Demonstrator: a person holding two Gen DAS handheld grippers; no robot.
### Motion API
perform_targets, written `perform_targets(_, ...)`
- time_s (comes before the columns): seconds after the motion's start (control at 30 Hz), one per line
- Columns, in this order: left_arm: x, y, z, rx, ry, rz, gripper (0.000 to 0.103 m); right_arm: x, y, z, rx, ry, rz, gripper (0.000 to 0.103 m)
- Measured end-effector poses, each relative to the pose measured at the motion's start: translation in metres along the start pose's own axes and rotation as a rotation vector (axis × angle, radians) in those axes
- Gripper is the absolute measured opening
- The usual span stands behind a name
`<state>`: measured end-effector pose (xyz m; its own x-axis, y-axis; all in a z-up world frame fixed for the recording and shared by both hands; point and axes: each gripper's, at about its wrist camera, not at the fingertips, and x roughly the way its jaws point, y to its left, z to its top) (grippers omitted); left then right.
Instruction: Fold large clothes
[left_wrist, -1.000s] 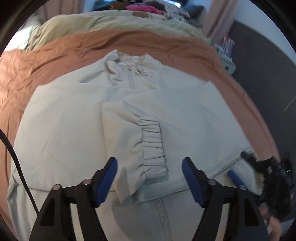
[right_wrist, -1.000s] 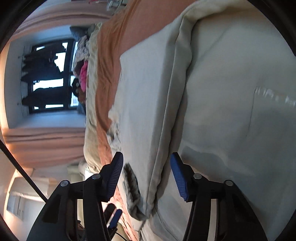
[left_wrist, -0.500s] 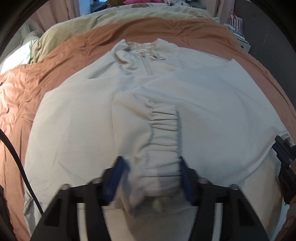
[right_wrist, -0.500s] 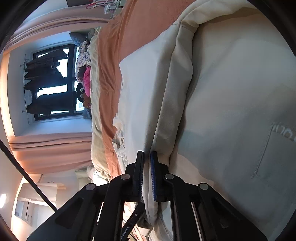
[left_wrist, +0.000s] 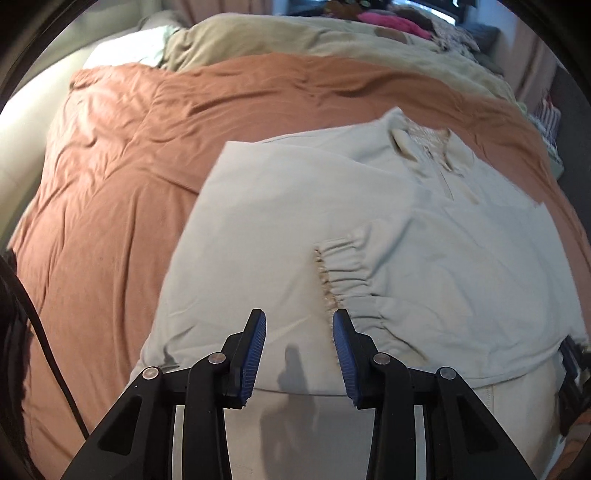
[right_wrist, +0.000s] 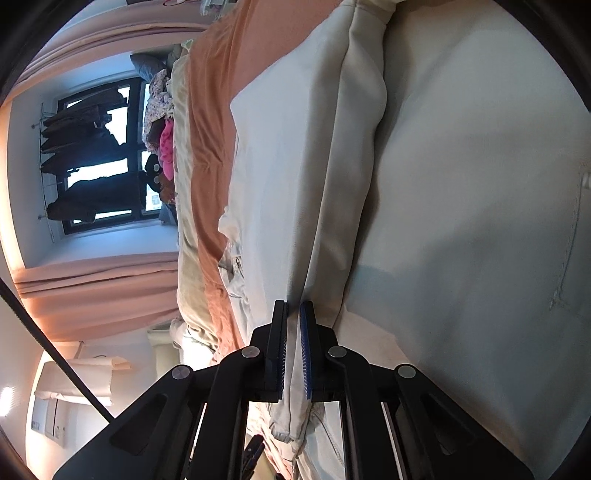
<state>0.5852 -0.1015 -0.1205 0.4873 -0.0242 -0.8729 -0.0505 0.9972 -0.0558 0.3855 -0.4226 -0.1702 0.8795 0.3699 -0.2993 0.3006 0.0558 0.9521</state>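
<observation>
A pale grey-green zip jacket (left_wrist: 280, 229) lies flat on the bed, collar at the far right, one sleeve folded across its front with the elastic cuff (left_wrist: 343, 266) near the middle. My left gripper (left_wrist: 299, 332) is open and empty, just above the jacket's lower part, left of the cuff. My right gripper (right_wrist: 293, 314) is shut on a folded edge of the jacket (right_wrist: 332, 184) at its right side; it also shows at the right edge of the left wrist view (left_wrist: 570, 358).
A rust-orange bedspread (left_wrist: 122, 177) covers the bed, with a beige blanket (left_wrist: 314, 37) beyond it. Piled clothes (left_wrist: 399, 18) lie at the far end by a window (right_wrist: 96, 155). Pink curtains (right_wrist: 96, 291) hang beside it.
My left gripper closed in around the sleeve cuff, then opened and shifted left off it. My right gripper shut on the jacket's edge and holds it.
</observation>
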Motion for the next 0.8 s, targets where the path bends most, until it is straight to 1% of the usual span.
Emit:
perform_targets(0.07,-0.001,0.004,0.001,-0.026,-0.001,-0.037,0.043,-0.002,0.002,0.000,0.008,-0.001,-0.004,0.004)
perform_targets(0.13,0.002,-0.002,0.000,-0.022,0.005,-0.070,0.055,-0.005,0.005,0.000,0.005,-0.003,-0.010,0.004)
perform_targets(0.2,0.009,-0.013,-0.001,0.002,0.009,-0.092,0.058,-0.006,0.008,0.002,-0.003,-0.006,-0.021,0.004)
perform_targets(0.27,0.019,-0.028,-0.006,0.043,0.020,-0.106,0.058,-0.006,0.010,0.004,-0.009,-0.009,-0.033,0.005)
perform_targets(0.3,0.026,-0.034,-0.009,0.069,0.027,-0.094,0.058,-0.005,0.010,0.005,-0.011,-0.007,-0.039,0.005)
perform_targets(0.37,0.039,-0.042,-0.015,0.101,0.042,-0.043,0.058,-0.001,0.010,0.008,-0.006,0.002,-0.046,0.005)
perform_targets(0.4,0.045,-0.042,-0.019,0.101,0.056,-0.035,0.058,0.003,0.010,0.010,-0.003,0.006,-0.048,0.005)
perform_targets(0.43,0.048,-0.039,-0.022,0.088,0.068,-0.045,0.058,0.005,0.011,0.010,-0.003,0.010,-0.051,0.005)
perform_targets(0.53,0.035,-0.027,-0.031,0.055,0.051,-0.083,0.058,0.008,0.013,0.011,-0.017,0.020,-0.061,0.005)
perform_targets(0.67,0.002,-0.015,-0.047,0.077,0.016,-0.101,0.058,0.004,0.017,0.003,-0.061,0.020,-0.119,0.005)
perform_targets(0.8,-0.026,0.006,-0.064,0.044,0.007,-0.123,0.058,0.000,0.024,-0.006,-0.084,0.062,-0.126,0.005)
